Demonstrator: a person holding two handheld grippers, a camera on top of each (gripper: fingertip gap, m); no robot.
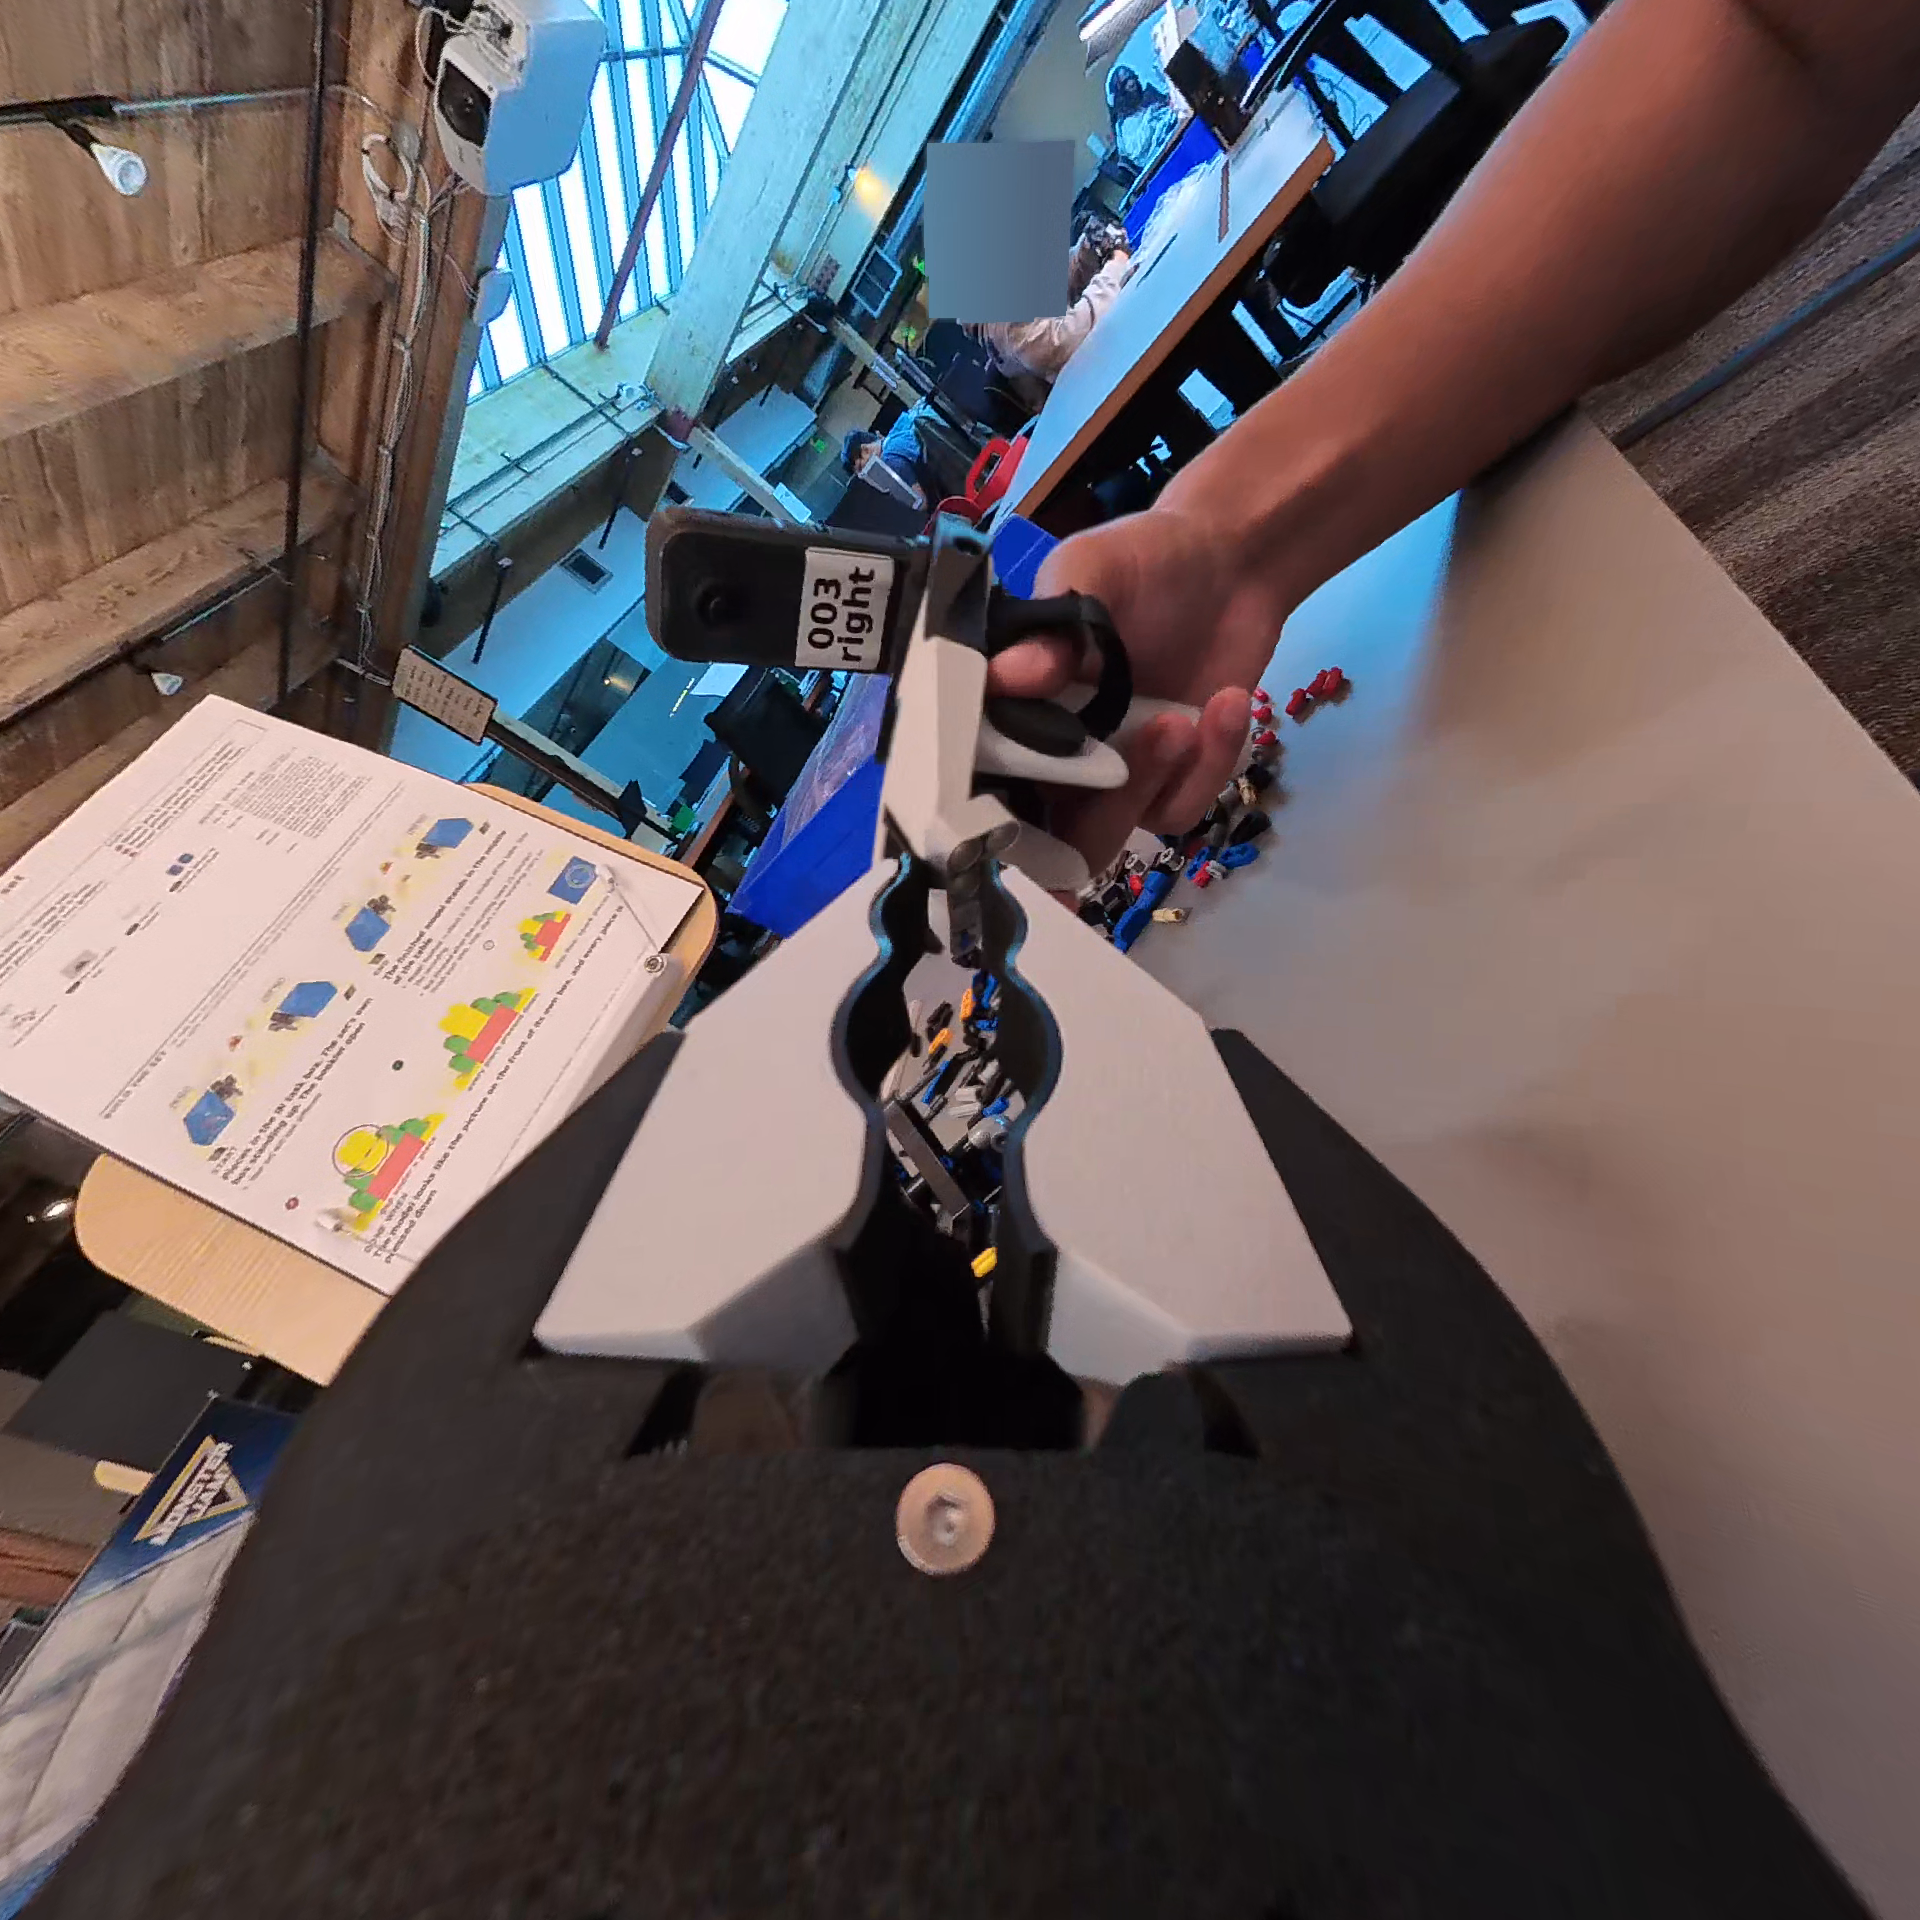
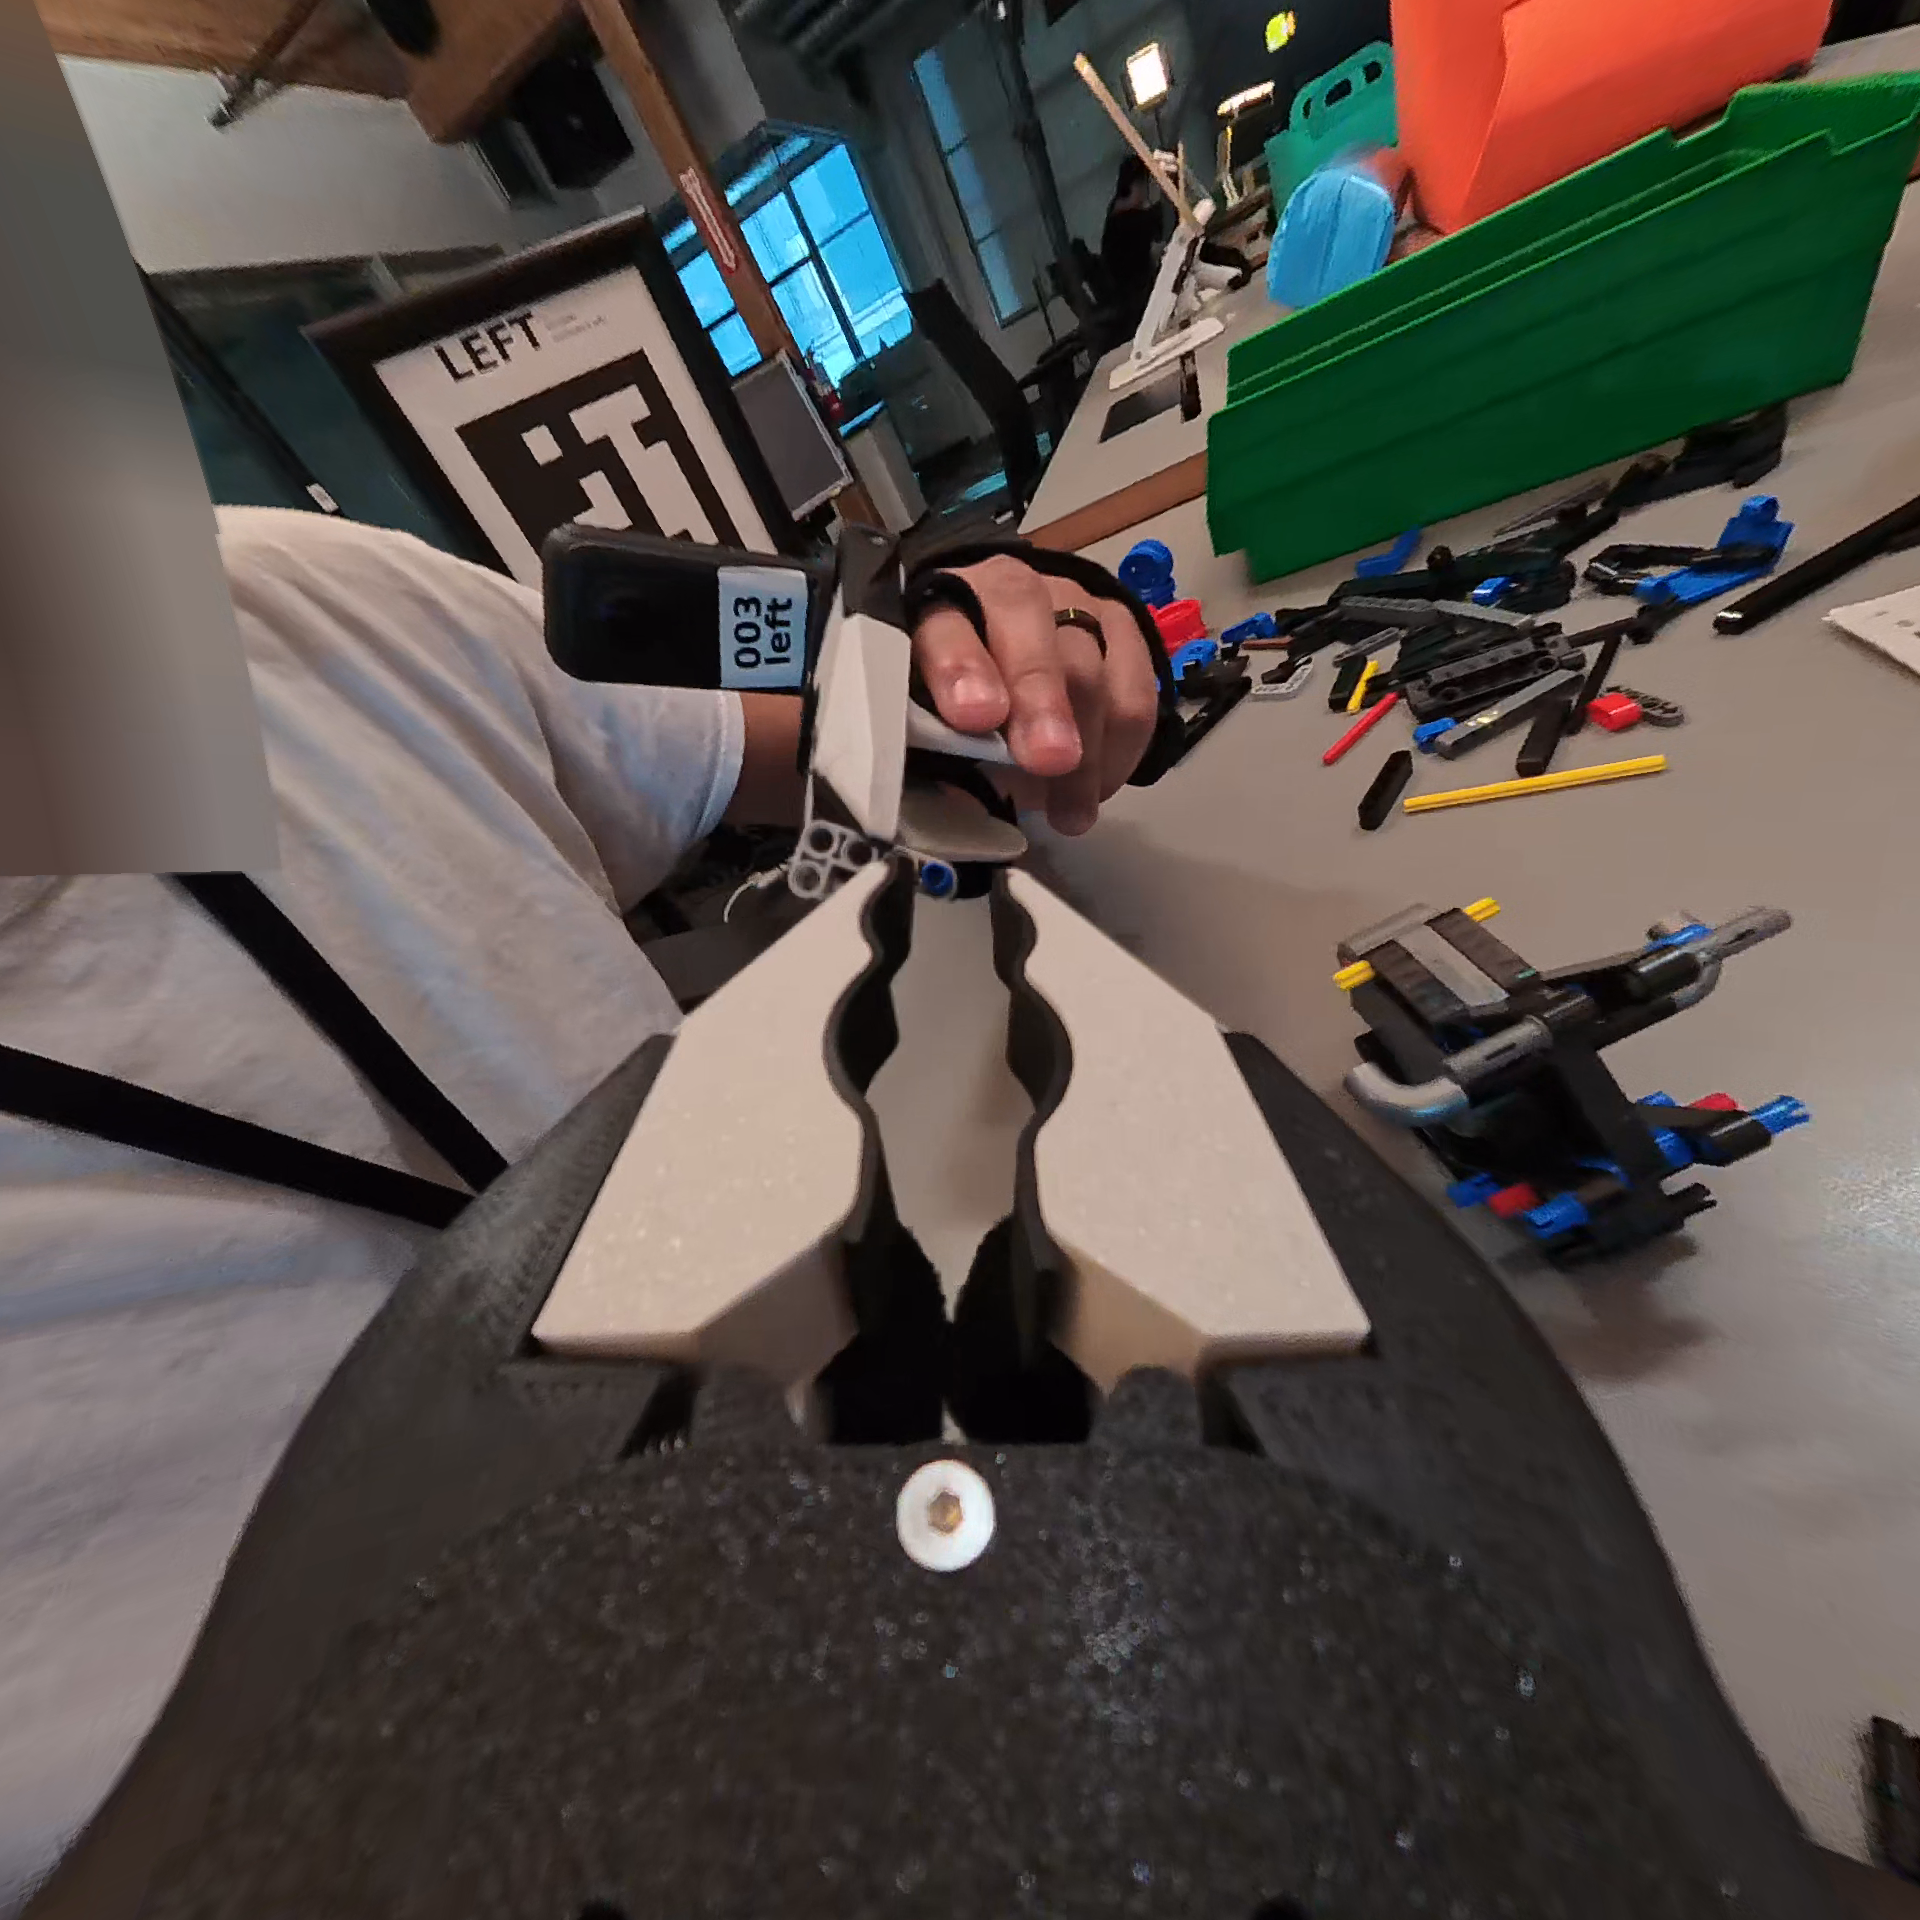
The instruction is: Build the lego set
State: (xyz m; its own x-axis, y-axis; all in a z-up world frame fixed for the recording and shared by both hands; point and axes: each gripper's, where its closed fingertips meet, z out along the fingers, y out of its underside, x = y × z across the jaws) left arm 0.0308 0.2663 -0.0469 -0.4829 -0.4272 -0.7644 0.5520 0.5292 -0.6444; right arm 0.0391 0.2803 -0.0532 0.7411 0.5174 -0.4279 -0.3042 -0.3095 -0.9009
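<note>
Currently the grey beam (image 2: 826,854) is pinched at the tip of the left gripper (image 1: 940,894), fingers pressed together on it, held in the air above the near edge of the counter (image 2: 1247,831). Its long axis runs approx. crosswise to the right gripper (image 2: 943,883), holes facing that gripper. A blue pin (image 2: 935,878) sits at the right gripper's tips; those fingers stand slightly apart, and whether they actually clamp the pin cannot be told. Beam lies just up and to the left of the pin — nearly touching. Judgement: next step is mating pin to a beam hole, so pin axis must line up w/ the hole; the right side does the approach, the left acts as fixture.

Part-built model (image 2: 1527,1081) rests on the counter to the right, well apart from both grippers. Loose parts (image 2: 1455,665) are scattered farther back, in front of a green bin (image 2: 1558,312). Instruction sheet (image 1: 312,966) is propped on a board to the left. Room beyond — an open workshop w/ other tables.
</note>
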